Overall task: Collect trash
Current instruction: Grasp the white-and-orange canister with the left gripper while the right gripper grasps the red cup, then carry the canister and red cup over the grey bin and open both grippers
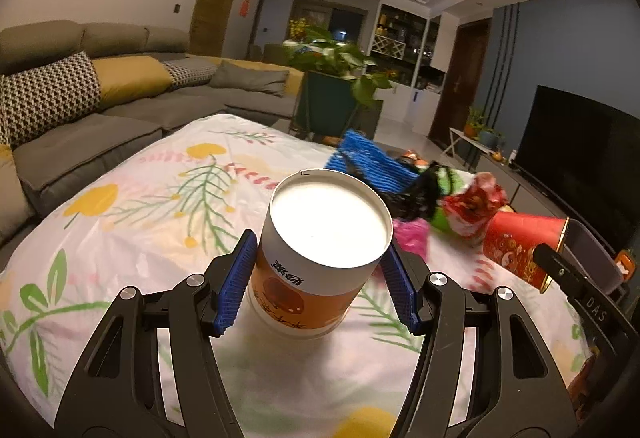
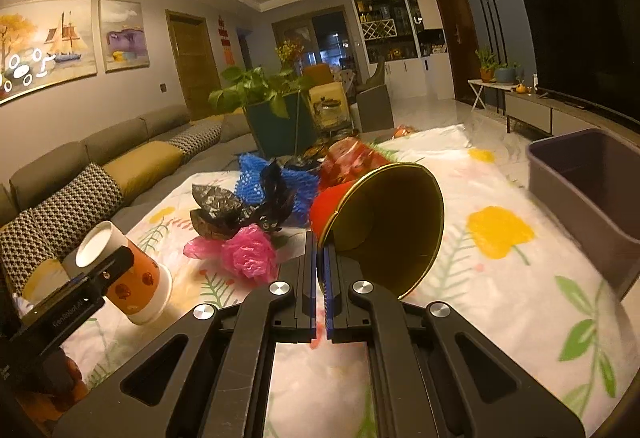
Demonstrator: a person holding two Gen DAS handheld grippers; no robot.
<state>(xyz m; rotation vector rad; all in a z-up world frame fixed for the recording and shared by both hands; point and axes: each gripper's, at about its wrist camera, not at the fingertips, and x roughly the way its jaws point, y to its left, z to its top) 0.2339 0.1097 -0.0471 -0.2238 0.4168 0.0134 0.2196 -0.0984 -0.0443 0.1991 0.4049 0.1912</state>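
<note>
Both grippers are loaded! The left gripper (image 1: pixel 318 284) has its blue pads clamped on the orange-and-white paper cup (image 1: pixel 320 254), centre frame. The right gripper (image 2: pixel 322 278) is pinched together on the rim of the red-and-gold cup (image 2: pixel 384 222). The grey bin (image 2: pixel 592 194) waits at the right edge, its inside looking empty, though partly hidden. The trash pile (image 2: pixel 256 206) mid-frame remains uncollected.

Left tongs (image 1: pixel 316 278) spread wide, gripping; right tongs (image 2: pixel 322 270) pinched nearly closed.
</note>
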